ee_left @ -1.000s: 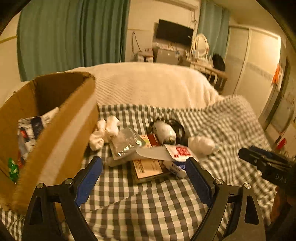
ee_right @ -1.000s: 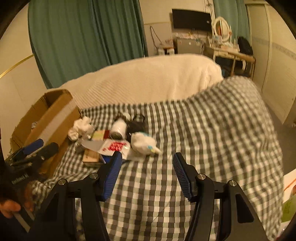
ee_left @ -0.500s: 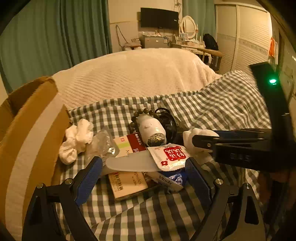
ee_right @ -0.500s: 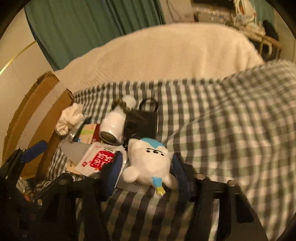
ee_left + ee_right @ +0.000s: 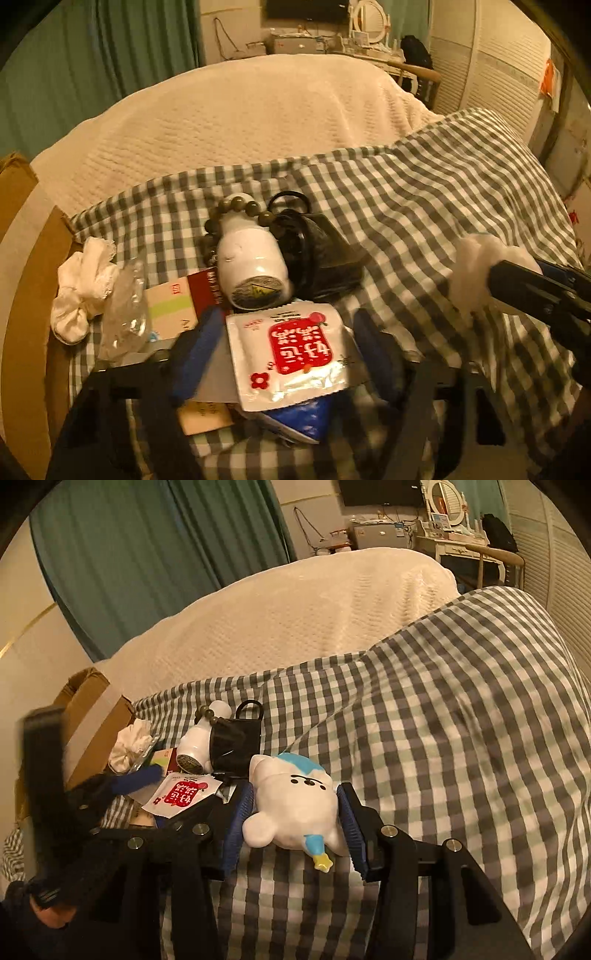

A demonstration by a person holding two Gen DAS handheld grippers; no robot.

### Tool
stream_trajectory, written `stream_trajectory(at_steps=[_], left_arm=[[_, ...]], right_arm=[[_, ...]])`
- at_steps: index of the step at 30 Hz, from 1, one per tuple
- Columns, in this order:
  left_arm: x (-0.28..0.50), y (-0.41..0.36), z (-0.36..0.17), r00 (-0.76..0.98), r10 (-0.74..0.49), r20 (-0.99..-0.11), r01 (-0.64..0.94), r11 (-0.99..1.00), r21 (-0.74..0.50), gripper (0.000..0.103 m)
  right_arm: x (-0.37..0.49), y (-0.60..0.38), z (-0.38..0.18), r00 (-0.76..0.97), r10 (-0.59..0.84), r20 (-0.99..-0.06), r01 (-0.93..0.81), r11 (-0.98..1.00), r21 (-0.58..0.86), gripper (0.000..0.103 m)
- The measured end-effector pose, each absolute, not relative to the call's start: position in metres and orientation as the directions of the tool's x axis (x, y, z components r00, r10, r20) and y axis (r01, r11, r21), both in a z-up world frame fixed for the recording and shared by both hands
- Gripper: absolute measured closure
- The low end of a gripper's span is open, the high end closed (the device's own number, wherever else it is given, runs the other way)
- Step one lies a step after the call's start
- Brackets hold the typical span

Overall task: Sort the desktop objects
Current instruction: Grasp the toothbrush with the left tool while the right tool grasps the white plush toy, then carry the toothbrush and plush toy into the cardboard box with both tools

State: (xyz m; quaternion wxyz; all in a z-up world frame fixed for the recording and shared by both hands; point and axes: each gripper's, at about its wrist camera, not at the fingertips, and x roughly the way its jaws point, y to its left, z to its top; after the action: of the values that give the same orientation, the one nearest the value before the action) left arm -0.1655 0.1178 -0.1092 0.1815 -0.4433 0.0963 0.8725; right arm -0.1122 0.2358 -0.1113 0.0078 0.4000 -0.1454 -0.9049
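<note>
Near the cardboard box (image 5: 22,295) on the checked blanket (image 5: 424,206), the left claw (image 5: 284,347), closing, straddles the red-and-white sachet (image 5: 291,350) lengthwise, while the right claw (image 5: 295,812) clamps the plush toy (image 5: 295,801).

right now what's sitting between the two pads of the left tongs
The white and red sachet lies between them in the left wrist view, on a grey sheet; the left tongs are closing around it.

Grey-and-white checked blanket (image 5: 443,720), white plush toy (image 5: 295,805) (blue cap), teal curtains (image 5: 147,554).
</note>
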Motion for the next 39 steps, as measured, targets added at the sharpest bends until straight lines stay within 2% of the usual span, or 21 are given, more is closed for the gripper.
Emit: stream_trajectory(at_steps=[2, 4, 12, 19, 28, 34, 39], left_arm=[[-0.163, 0.113, -0.109, -0.54, 0.236, -0.808, -0.4, -0.916, 0.0, 0.045], [-0.16, 0.11, -0.107, -0.553, 0.224, -0.803, -0.405, -0.914, 0.023, 0.063], [-0.141, 0.095, -0.095, -0.579, 0.288, -0.763, -0.425, -0.905, -0.018, 0.087], [-0.126, 0.066, -0.082, -0.577, 0.333, -0.746, -0.395, -0.913, -0.101, 0.096], [-0.105, 0.025, -0.069, -0.593, 0.396, -0.701, -0.362, -0.909, -0.208, 0.096], [-0.089, 0.005, -0.04, -0.649, 0.421, -0.634, -0.358, -0.904, -0.234, 0.096], [-0.08, -0.022, 0.006, -0.735, 0.392, -0.553, -0.329, -0.92, -0.214, 0.096]], right_arm=[[-0.111, 0.235, -0.111, -0.684, -0.13, -0.717, -0.098, -0.959, 0.267, 0.057], [-0.109, 0.236, -0.112, -0.684, -0.134, -0.717, -0.095, -0.958, 0.27, 0.057], [-0.094, 0.233, -0.107, -0.696, -0.112, -0.709, -0.096, -0.964, 0.247, 0.057], [-0.068, 0.22, -0.1, -0.693, -0.105, -0.713, -0.098, -0.966, 0.238, 0.057], [-0.038, 0.2, -0.089, -0.689, -0.111, -0.716, -0.092, -0.967, 0.238, 0.057], [-0.029, 0.179, -0.077, -0.689, -0.136, -0.711, -0.066, -0.966, 0.249, 0.057], [-0.03, 0.152, -0.04, -0.724, -0.192, -0.663, 0.016, -0.965, 0.262, 0.057]])
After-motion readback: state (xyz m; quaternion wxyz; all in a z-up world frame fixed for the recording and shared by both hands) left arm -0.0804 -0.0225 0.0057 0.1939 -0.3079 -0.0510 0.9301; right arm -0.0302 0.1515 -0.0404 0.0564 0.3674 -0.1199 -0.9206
